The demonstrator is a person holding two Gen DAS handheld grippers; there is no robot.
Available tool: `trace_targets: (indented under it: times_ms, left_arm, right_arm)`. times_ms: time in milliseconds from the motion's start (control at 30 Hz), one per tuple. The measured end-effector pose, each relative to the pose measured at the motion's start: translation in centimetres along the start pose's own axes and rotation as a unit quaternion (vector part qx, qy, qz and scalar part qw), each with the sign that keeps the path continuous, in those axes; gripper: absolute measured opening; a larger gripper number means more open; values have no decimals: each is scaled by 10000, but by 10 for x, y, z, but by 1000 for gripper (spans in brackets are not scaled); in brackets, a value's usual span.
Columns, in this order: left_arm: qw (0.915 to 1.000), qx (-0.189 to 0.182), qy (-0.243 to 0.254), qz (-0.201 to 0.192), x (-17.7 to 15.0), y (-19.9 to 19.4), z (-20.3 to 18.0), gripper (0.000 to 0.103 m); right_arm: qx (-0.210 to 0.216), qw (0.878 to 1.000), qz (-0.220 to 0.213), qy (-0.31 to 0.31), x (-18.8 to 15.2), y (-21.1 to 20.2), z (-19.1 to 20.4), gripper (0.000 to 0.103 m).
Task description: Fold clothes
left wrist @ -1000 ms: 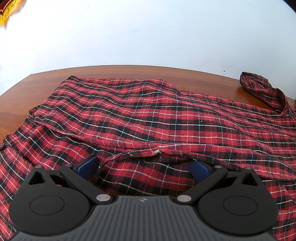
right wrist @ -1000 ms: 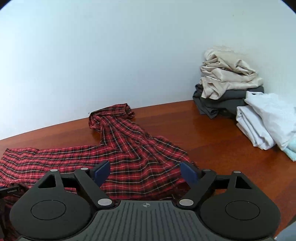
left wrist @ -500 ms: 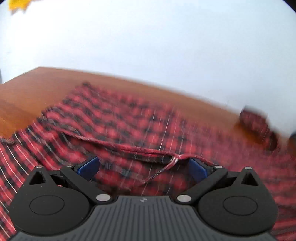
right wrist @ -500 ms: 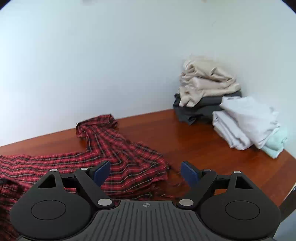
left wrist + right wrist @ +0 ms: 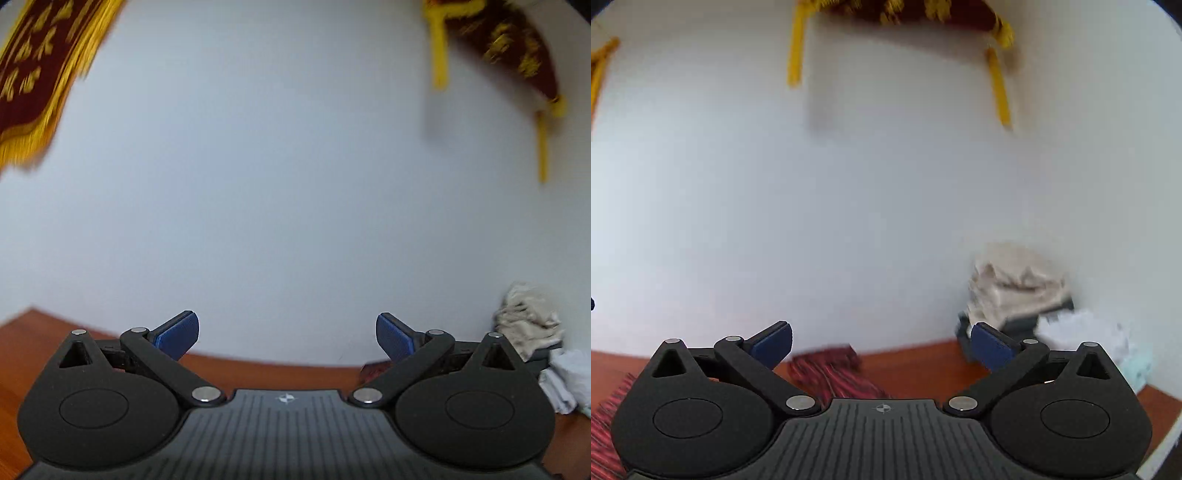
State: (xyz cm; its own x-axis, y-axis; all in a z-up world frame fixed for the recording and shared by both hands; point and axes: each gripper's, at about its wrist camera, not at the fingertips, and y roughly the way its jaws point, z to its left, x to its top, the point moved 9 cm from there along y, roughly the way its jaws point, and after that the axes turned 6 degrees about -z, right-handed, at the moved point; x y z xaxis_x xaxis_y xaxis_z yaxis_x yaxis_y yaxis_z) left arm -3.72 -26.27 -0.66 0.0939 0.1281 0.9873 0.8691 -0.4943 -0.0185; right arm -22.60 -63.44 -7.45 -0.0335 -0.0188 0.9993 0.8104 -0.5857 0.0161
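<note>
At the far left of the left wrist view a dark red banner (image 5: 33,74) with gold fringe hangs on the white wall (image 5: 277,184), blurred. Below it the brown table (image 5: 22,354) shows as a thin strip. The left gripper (image 5: 287,332) points almost level at the wall, its blue pads (image 5: 177,334) spread wide with only air between them. Just right of its right finger a scrap of the red plaid shirt (image 5: 373,371) peeks out on the table. At the far right stands a stack of folded clothes (image 5: 528,325), beige on top, white lower down.

In the right wrist view the red plaid shirt (image 5: 827,369) lies on the table (image 5: 916,365), seen between the fingers and again at the lower left edge. The right gripper (image 5: 882,343) is above it, its jaws opening, with nothing between them. To the right, against the wall, sits the stack of folded clothes (image 5: 1012,284). A second fringed banner (image 5: 905,11) hangs at the top.
</note>
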Motion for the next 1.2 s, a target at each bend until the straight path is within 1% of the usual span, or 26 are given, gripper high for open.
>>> trace_targets:
  times_ms: [67, 133, 167, 233, 267, 300, 367, 467, 500, 567, 600, 667, 733, 767, 800, 900, 967, 1000, 1067, 1133, 1167, 1200]
  left_arm:
    - [9998, 61, 109, -148, 22, -26, -1, 103]
    - [9961, 523, 520, -486, 39, -54, 0, 103]
    - [9924, 753, 725, -654, 48, -69, 0, 103]
    - [9814, 1194, 1131, -988, 65, -99, 0, 103]
    - [9771, 1223, 1320, -1133, 71, -113, -4, 103]
    - [9780, 1054, 1375, -1160, 75, -124, -8, 103]
    - [9865, 491, 1208, -990, 77, -143, -13, 103]
    - [9930, 25, 895, -769, 72, -168, -14, 103]
    - [9942, -91, 858, -646, 69, -174, -16, 103]
    - [9956, -337, 849, -220, 59, -186, -19, 103]
    - [9951, -490, 851, -76, 47, -189, -22, 103]
    - [9940, -620, 893, 96, 29, -193, -29, 103]
    - [9929, -605, 982, 287, 8, -199, -27, 103]
    - [9920, -616, 1026, 410, -4, -199, -27, 103]
    - [9905, -672, 1059, 555, -16, -191, -20, 103]
    - [9849, -898, 1206, 863, -50, -195, -26, 103]
    - [9799, -1055, 1372, 996, -74, -199, -32, 103]
    - [9775, -1132, 1446, 1039, -83, -203, -40, 103]
    - [9734, -1279, 1571, 1070, -105, -211, -52, 103]
    - [9698, -1390, 1646, 1148, -127, -214, -67, 103]
    - [9674, -1483, 1659, 1209, -142, -217, -71, 103]
    - [9644, -1594, 1664, 1297, -159, -219, -77, 103]
  right_arm:
    - [68, 9999, -143, 6, 18, -15, 15, 103]
    - [150, 9995, -263, -18, 34, -30, 31, 103]
    - [173, 9994, -287, -34, 40, -37, 38, 103]
    - [156, 9995, -281, -39, 50, -52, 50, 103]
    - [102, 9997, -234, -19, 54, -58, 55, 103]
    - [44, 9998, -171, 4, 57, -65, 59, 103]
    - [-95, 9999, -37, 64, 60, -78, 64, 103]
    - [-234, 9996, 122, 111, 60, -100, 68, 103]
    - [-245, 9995, 179, 98, 58, -107, 69, 103]
    - [-274, 9989, 367, 19, 47, -116, 69, 103]
    - [-287, 9984, 486, -23, 40, -120, 69, 103]
    - [-298, 9965, 784, -46, 23, -129, 66, 103]
    - [-322, 9938, 1061, -49, 4, -137, 61, 103]
    - [-379, 9922, 1182, -88, -7, -141, 57, 103]
    - [-457, 9907, 1273, -144, -17, -146, 53, 103]
    - [-526, 9848, 1645, -160, -49, -155, 42, 103]
    - [-425, 9799, 1947, 6, -74, -163, 34, 103]
    - [-366, 9776, 2071, 87, -86, -165, 30, 103]
    - [-267, 9753, 2190, 129, -108, -166, 21, 103]
    - [-196, 9736, 2276, -23, -130, -169, 16, 103]
    - [-178, 9729, 2302, -128, -142, -169, 12, 103]
    - [-186, 9744, 2232, -194, -152, -169, 8, 103]
